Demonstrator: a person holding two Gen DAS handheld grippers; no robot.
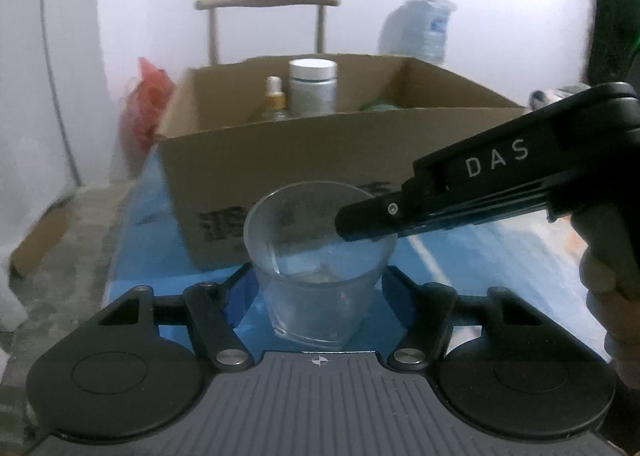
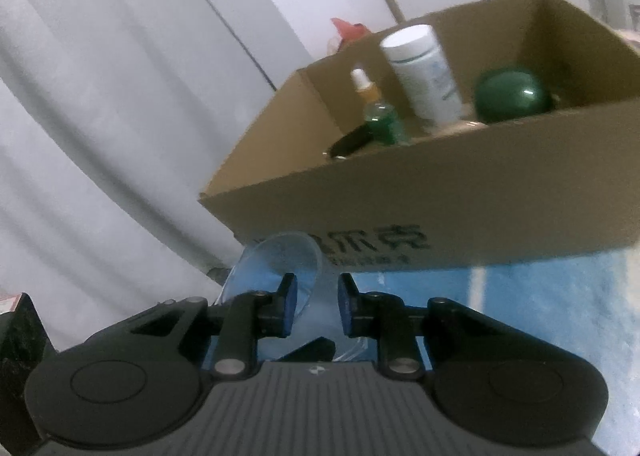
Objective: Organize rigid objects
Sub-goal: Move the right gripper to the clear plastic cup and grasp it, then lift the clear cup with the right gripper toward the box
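A clear glass cup (image 1: 318, 256) stands between my left gripper's fingers (image 1: 320, 284), which press its sides. My right gripper (image 1: 360, 221) reaches in from the right, its tip at the cup's rim. In the right wrist view the cup's rim (image 2: 280, 268) sits at my right gripper (image 2: 316, 304), one pad inside and one outside the wall, still a little apart. Behind stands an open cardboard box (image 1: 280, 159) holding a white jar (image 1: 313, 85), a dropper bottle (image 1: 274, 97) and a green ball (image 2: 512, 95).
A blue cloth (image 2: 540, 316) covers the table. A wooden chair (image 1: 268, 3), a water jug (image 1: 420, 27) and a red bag (image 1: 146, 103) stand behind the box. A black pen-like item (image 2: 352, 139) lies in the box.
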